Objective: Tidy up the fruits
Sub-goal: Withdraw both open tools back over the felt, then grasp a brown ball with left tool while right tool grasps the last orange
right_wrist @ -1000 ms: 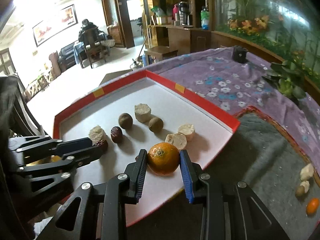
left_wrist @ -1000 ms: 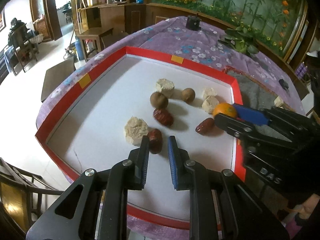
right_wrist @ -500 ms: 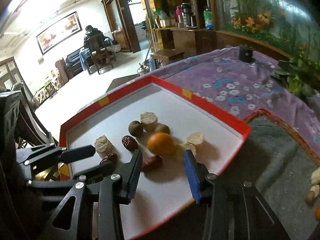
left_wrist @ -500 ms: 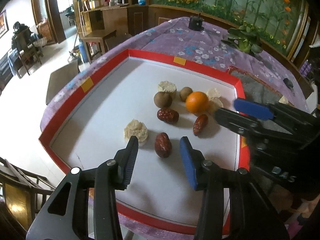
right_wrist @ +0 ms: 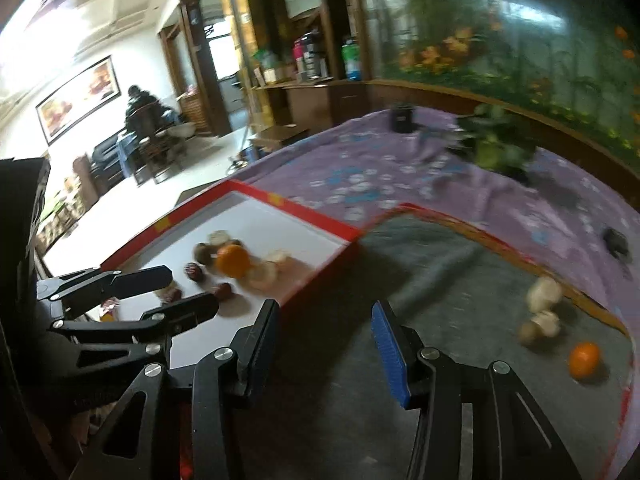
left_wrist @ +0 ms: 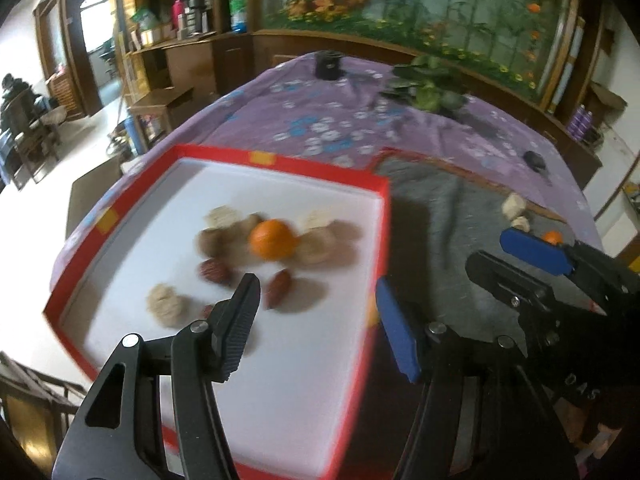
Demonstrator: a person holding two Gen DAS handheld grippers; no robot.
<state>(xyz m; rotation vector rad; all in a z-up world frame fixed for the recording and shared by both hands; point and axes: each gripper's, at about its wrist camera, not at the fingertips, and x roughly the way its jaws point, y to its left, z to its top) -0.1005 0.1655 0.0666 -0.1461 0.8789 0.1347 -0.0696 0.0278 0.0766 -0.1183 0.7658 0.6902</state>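
The right gripper (right_wrist: 324,340) has its fingers spread wide with nothing between them. A second ago they pinched the orange (right_wrist: 233,261); half a second ago they had already let it go over the tray (right_wrist: 296,206). Now they have swung away and point at the grey mat (right_wrist: 440,280) in the lower middle of the right view. The orange lies in the tray, centre left of that view, against the pale chunks (right_wrist: 264,270) and the brown round fruits (right_wrist: 204,252). By my reading one placement is done and this hand is heading for the next item.

The left gripper (left_wrist: 316,304) is also wide open and holds nothing. A second ago its fingers were nearly closed over a date (left_wrist: 279,288) near the tray's front; they have since opened and pulled back, and that date now lies just beyond the left fingertip, untouched. In the left view the orange (left_wrist: 273,239) sits in the middle of the tray's white floor, with dates below it and pale chunks to both sides. Both views are blurred by motion, so small details in the pile are unclear.

Further out, at the right edge of the right view, a second orange (right_wrist: 584,360) and two pale pieces (right_wrist: 542,312) lie on the mat, well apart from the tray. These look like what remains to move. The purple flowered table (right_wrist: 380,184) lies beyond the tray and mat.
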